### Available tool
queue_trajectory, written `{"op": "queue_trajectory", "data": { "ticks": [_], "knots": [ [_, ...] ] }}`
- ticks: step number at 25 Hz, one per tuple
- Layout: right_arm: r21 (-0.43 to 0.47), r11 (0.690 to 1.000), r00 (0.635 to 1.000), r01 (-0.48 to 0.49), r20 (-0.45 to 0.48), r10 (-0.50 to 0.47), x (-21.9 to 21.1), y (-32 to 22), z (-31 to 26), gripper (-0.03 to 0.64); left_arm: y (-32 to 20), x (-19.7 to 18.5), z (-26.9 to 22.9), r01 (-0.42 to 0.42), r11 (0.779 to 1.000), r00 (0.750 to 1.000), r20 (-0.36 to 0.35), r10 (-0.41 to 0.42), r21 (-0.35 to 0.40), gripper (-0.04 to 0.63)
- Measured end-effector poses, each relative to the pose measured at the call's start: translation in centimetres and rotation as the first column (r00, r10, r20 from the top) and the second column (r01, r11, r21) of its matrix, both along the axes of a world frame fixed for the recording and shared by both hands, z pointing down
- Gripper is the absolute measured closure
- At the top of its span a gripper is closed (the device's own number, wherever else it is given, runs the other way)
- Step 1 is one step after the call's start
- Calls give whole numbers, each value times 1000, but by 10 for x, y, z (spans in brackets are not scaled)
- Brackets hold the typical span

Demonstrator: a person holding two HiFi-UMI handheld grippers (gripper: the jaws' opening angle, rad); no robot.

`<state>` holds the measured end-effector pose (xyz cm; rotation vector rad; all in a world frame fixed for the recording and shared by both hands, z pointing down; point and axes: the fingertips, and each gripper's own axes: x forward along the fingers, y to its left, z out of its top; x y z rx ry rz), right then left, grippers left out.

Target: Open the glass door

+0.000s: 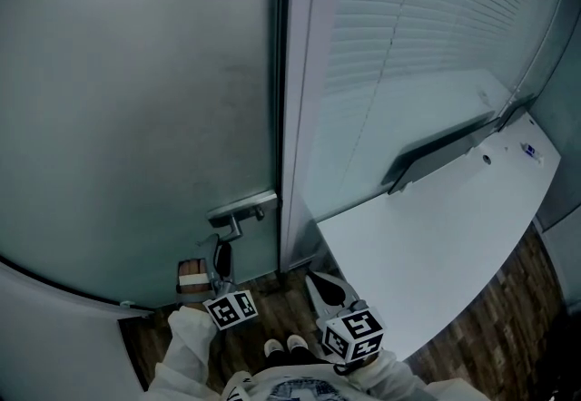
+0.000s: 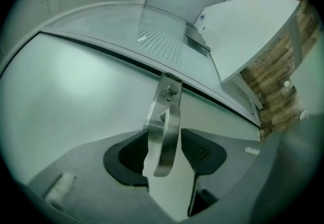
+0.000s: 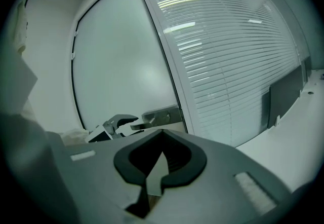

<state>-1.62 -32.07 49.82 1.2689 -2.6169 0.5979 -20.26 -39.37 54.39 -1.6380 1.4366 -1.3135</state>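
1. Door point(image 1: 136, 118): frosted glass, filling the left of the head view. Its edge lies against the frame point(image 1: 295, 118) with no gap showing, so it reads as shut. You have not yet swung it.
2. Handle point(image 1: 241, 209): a steel lever low on the door, next to the frame. In the head view it lies roughly level, which suggests it has not been pressed down.
3. Left gripper point(image 1: 221, 261): you hold it up at the handle.
   - In the left gripper view the lever point(image 2: 164, 132) stands between the jaws, which are spread wide.
   - A gap shows between the steel and one pad point(image 2: 202, 149).
   - The other pad sits close to the steel without clearly pressing, so there is no clamp yet.
4. Right gripper point(image 1: 325, 288): you hold it apart from the door, above the floor point(image 1: 508, 317) and beside the desk point(image 1: 436, 236). The right gripper view shows its jaws point(image 3: 161, 159) brought together with nothing between them. It looks on at the handle from a distance and appears to take no part at this stage.
5. Blinds point(image 1: 408, 27): they cover the fixed pane to the right of the frame and are not part of the task.
6. Progress: the approach looks complete, judging by the lever bracketed between your left jaws.
   - What is left is to close on the lever, turn it, and move the door off the frame.
   - That is nearly the whole task.
   - Which way the door swings cannot be told from these views.
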Motion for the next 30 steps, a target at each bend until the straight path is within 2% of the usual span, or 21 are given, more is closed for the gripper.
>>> {"op": "queue_trajectory", "data": {
  "ticks": [7,13,17,19,27,30],
  "knots": [
    [-17,1000,1000,-12,-15,11,7,6,5,612,-19,-1,16,-24,1000,996,86,26,-20,385],
    [-28,1000,1000,-9,-10,9,8,6,8,612,-20,3,23,-26,999,996,80,28,-22,388],
    [-37,999,1000,-1,-2,1,7,6,10,612,-20,2,19,-16,1000,997,75,16,-2,429],
    [-41,999,1000,5,2,-5,5,5,11,612,-21,0,15,-9,1000,998,64,8,17,477],
    [-70,997,999,38,16,-37,-6,4,18,612,-21,0,14,7,998,1000,-14,-6,62,465],
    [-76,995,998,62,19,-61,-13,5,19,612,-21,0,17,14,999,995,-101,-9,45,465]
  ]
}}
